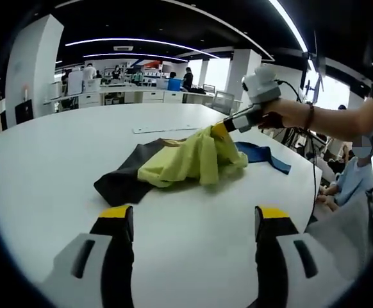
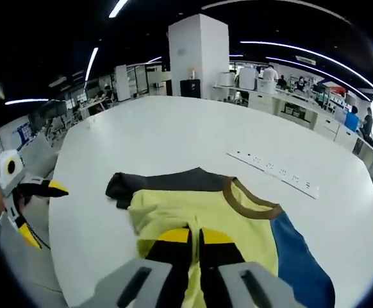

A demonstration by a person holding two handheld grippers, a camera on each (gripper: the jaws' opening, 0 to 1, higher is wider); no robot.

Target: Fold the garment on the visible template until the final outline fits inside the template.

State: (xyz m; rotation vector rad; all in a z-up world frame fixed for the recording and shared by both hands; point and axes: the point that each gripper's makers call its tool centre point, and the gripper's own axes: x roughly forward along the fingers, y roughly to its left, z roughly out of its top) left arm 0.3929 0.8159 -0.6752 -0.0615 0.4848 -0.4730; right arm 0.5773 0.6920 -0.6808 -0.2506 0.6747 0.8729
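Garment folding is under way: one shirt [image 2: 199, 205] lies mid-table [image 1: 58, 154], yellow body, dark sleeve, blue sleeve, brown collar. Nearest in the right gripper view, the right claw [image 2: 194, 240] pinches the yellow cloth, jaws together, lifting a fold. The left claw [image 1: 193, 221] hangs wide and empty, near the table's edge. Likely next: carry the fold across and lay it flat. No template outline can be made out. Beyond lies one white strip [image 2: 273, 172].

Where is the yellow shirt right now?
The yellow shirt lies bunched near the middle of the white table, over dark and blue fabric. The right gripper has its jaws shut on it, lifting one edge.
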